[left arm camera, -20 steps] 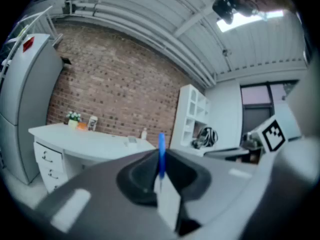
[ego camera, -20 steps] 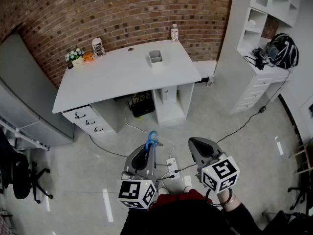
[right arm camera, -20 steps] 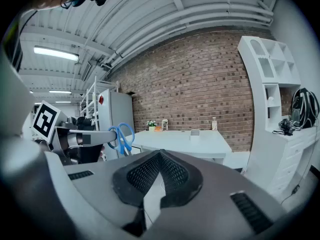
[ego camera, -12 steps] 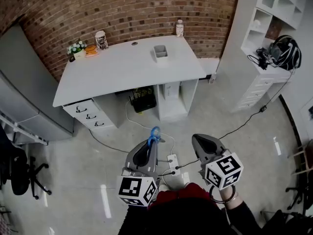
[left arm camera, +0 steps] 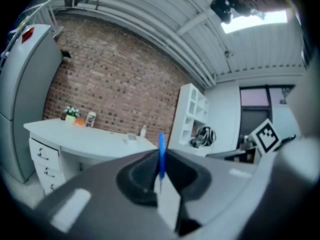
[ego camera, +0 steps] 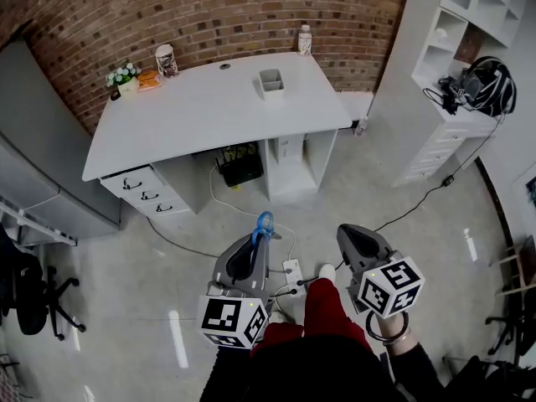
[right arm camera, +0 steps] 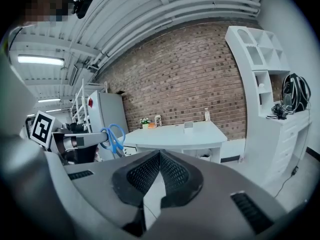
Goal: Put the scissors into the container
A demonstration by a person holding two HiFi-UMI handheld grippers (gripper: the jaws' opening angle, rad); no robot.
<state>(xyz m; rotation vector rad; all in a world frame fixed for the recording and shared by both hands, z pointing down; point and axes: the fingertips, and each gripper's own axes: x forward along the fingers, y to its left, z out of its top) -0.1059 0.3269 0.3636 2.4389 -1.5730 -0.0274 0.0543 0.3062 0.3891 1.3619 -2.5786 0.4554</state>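
- Scissors (ego camera: 263,223) are sticking out of the left gripper (ego camera: 259,239), blue handles pointing forward; its jaws are pinching them.
- Right gripper (ego camera: 348,233) is hovering just beside it, jaws pressed together with nothing between them.
- Both are hanging low over the floor (ego camera: 151,275), near a power strip (ego camera: 292,272) and the person's red leg (ego camera: 322,304).
- Container (ego camera: 270,83) is standing on the desk (ego camera: 193,120) against the brick wall (ego camera: 218,15), well apart from the scissors.
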